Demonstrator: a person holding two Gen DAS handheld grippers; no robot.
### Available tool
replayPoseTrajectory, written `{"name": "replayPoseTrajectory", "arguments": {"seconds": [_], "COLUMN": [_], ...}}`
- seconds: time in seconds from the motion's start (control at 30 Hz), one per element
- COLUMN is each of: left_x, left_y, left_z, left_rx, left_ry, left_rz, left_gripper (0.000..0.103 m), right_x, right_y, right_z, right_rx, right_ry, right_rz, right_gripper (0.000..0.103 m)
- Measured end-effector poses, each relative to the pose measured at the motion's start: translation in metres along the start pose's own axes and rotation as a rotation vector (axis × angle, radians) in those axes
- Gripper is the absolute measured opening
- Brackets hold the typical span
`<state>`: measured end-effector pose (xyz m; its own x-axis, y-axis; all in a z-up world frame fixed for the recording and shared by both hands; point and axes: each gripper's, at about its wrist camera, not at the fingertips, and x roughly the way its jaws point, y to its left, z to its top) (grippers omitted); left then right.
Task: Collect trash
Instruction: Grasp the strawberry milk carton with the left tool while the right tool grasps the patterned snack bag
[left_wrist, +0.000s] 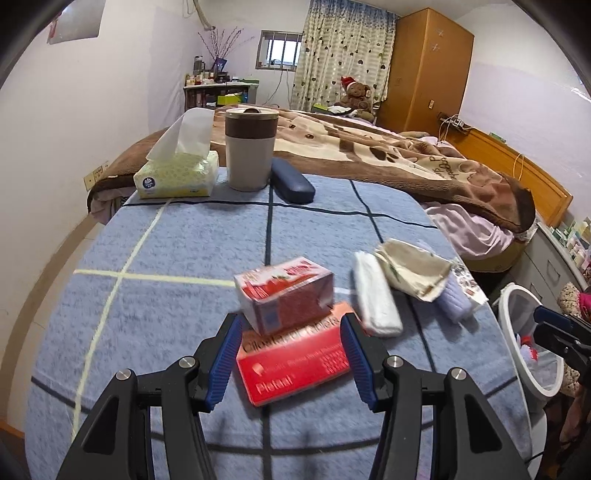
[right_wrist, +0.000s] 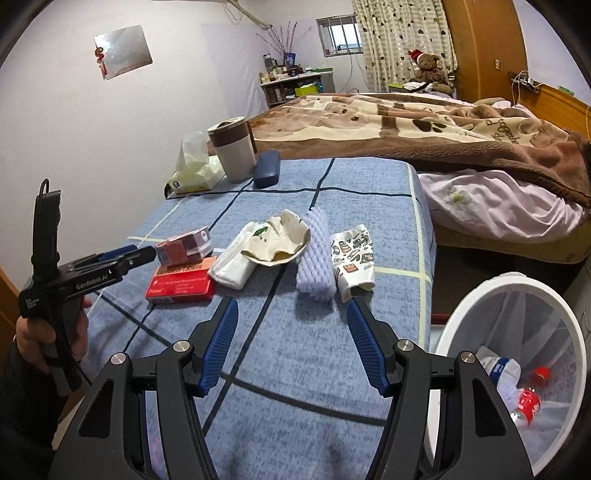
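Right now both grippers hang over the blue checked tablecloth (right_wrist: 295, 350), each pointing down at a slant. The left gripper (left_wrist: 290, 325) stands open with its blue pads on either side of two stacked boxes, not pressing them: a small pink-red carton (left_wrist: 286, 295) lies tilted on top of a flat red tablet box (left_wrist: 291, 362), and the pads sit just beside that pile. From the right wrist view the same gripper (right_wrist: 147, 253) comes in from the left, held in a person's hand (right_wrist: 48, 332), its tips at the small carton (right_wrist: 184, 247).

The right gripper (right_wrist: 291, 310) is open too, nothing between its pads, and it hovers above bare cloth. Just beyond its tips lies a row of litter: a folded white tissue pack (right_wrist: 234, 267), a crumpled cream paper wrapper (right_wrist: 277, 240) resting partly on it, a lilac foam net sleeve (right_wrist: 314, 254), and a printed paper cup sleeve (right_wrist: 352, 258) touching the foam.

Beside the table on the right stands a white waste bin (right_wrist: 480, 295) with a liner, holding a red-labelled bottle (right_wrist: 528, 404) and other scraps.

At the far edge of the table sit a yellow tissue box (left_wrist: 177, 173), a lidded grey-and-brown tumbler (left_wrist: 251, 147) and a dark blue glasses case (left_wrist: 291, 184), close together.
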<state>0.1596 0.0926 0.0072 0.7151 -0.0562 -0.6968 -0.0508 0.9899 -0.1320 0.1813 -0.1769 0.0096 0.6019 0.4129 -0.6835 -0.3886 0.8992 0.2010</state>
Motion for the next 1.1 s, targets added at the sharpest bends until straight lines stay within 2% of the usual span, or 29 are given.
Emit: {"name": "replayPoseTrajectory", "arguments": {"seconds": [0.3, 0.53, 0.63, 0.77, 0.97, 1.07, 1.1], "left_x": [0.033, 0.055, 0.065, 0.077, 0.074, 0.074, 0.074], "left_y": [0.016, 0.024, 0.028, 0.026, 0.023, 0.019, 0.017], "left_z": [0.022, 0.04, 0.045, 0.042, 0.038, 0.033, 0.031], "left_rx": [0.03, 0.06, 0.072, 0.106, 0.122, 0.142, 0.149], "left_ry": [0.016, 0.007, 0.026, 0.055, 0.077, 0.106, 0.115], "left_rz": [-0.017, -0.094, -0.157, -0.206, -0.257, -0.277, -0.279], "left_gripper": [0.059, 0.066, 0.073, 0.076, 0.081, 0.081, 0.081], "right_x": [0.022, 0.044, 0.055, 0.066, 0.081, 0.081, 0.08], "right_y": [-0.024, -0.037, -0.042, -0.049, -0.051, -0.049, -0.049], "right_z": [0.013, 0.019, 0.021, 0.021, 0.016, 0.015, 0.015], "right_rx": [0.073, 0.11, 0.122, 0.141, 0.16, 0.154, 0.15], "right_ry": [0.014, 0.045, 0.056, 0.075, 0.117, 0.117, 0.116], "right_rz": [-0.034, -0.041, -0.036, -0.033, -0.007, -0.004, -0.005], "right_gripper": [0.063, 0.063, 0.063, 0.063, 0.047, 0.033, 0.033]}}
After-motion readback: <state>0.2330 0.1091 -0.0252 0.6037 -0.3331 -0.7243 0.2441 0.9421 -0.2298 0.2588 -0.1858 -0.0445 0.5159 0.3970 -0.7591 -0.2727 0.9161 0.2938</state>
